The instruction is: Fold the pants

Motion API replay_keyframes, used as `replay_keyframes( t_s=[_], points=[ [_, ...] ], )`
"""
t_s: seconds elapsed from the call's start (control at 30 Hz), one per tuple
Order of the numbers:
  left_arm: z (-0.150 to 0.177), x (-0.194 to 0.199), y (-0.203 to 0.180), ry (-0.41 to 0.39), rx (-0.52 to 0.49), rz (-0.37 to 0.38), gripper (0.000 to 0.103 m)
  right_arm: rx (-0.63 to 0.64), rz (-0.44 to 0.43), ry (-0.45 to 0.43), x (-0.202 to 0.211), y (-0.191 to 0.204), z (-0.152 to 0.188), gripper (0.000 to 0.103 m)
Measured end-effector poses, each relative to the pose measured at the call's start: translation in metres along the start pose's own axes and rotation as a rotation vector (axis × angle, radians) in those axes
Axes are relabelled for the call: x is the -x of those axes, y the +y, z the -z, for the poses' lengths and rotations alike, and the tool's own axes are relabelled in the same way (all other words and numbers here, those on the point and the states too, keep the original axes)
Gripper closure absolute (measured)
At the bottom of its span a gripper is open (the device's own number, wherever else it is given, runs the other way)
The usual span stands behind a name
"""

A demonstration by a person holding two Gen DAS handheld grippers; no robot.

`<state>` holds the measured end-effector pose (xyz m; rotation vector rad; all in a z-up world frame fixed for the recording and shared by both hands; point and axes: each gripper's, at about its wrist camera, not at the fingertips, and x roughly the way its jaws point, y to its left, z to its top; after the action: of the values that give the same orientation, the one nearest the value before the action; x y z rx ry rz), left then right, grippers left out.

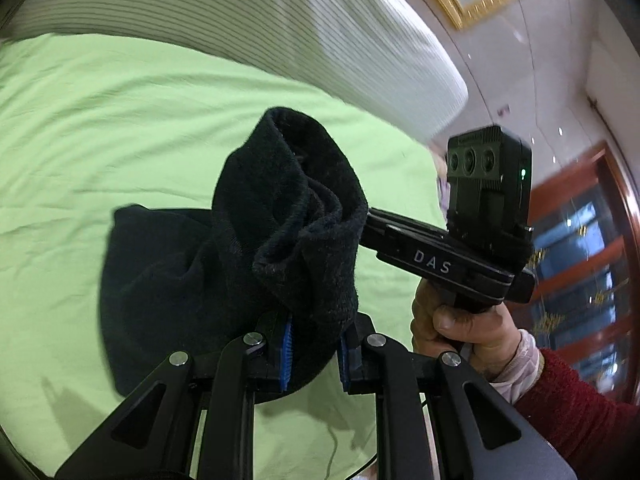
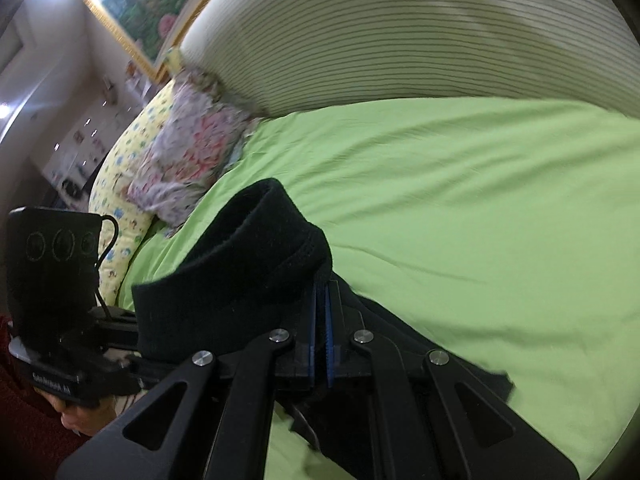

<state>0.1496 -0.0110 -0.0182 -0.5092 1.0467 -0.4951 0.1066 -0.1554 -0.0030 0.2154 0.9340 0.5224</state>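
Black fleece-like fabric: the pants [image 1: 224, 248] hang bunched between the two tools above a light green bedsheet [image 1: 100, 120]. In the left wrist view the left gripper [image 1: 314, 350] is clamped on a thick wad of the cloth, blue pads [image 1: 286, 344] pressed against it from both sides; the wad rises toward 12 o'clock and the rest sags to 9 o'clock, where it seems to touch the sheet.

The right gripper [image 2: 322, 332], in its own view, is closed down narrow on a thin edge of the pants [image 2: 240, 264], pads nearly meeting, with a banded hem or waistband curling away to 10 o'clock. Another portion trails off toward 4 o'clock and lies on the sheet [image 2: 480, 200].

The other tool shows in each view: the right one at 3 o'clock from the left wrist [image 1: 440, 256], held in the person's right hand [image 1: 460, 328] (red sleeve behind it).

- Step in hand, by judgement: carrying a held end over to lay one fold.
- The left tool's bite is bulky; a wad like that may drop out unevenly, so the cloth should be kept taut between the two grips.
- Both tools would do well to travel level and in parallel, lowering together so the edge lands straight.
- Risk: the sagging part drags and wrinkles on the sheet.
- Striped headboard [image 2: 400, 40] sits at 12 o'clock, floral pillows [image 2: 180, 152] at 10 o'clock, well apart from the pants.
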Motion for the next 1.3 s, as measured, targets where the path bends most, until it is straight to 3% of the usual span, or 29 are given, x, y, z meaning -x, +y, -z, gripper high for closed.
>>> replay_keyframes(
  t_s=[0.37,0.9,1.13,1.23,1.3],
  points=[
    [0.002,-0.062,-0.025,0.096,-0.056,-0.035,0.086,-0.087,0.039,-0.014,0.014,-0.035,0.036,0.099],
    [0.0,-0.117,-0.054,0.18,-0.122,-0.067,0.085,-0.141,0.118,0.014,0.018,-0.063,0.056,0.097],
    [-0.005,-0.122,-0.058,0.215,-0.123,-0.016,0.06,-0.232,0.24,-0.027,0.035,-0.08,0.056,0.095],
    [-0.007,-0.111,-0.06,0.209,-0.131,0.036,0.055,-0.255,0.287,-0.043,0.046,-0.084,0.056,0.084],
    [-0.009,-0.099,-0.059,0.198,-0.139,0.049,0.053,-0.266,0.344,-0.046,0.053,-0.084,0.057,0.067]
  ],
)
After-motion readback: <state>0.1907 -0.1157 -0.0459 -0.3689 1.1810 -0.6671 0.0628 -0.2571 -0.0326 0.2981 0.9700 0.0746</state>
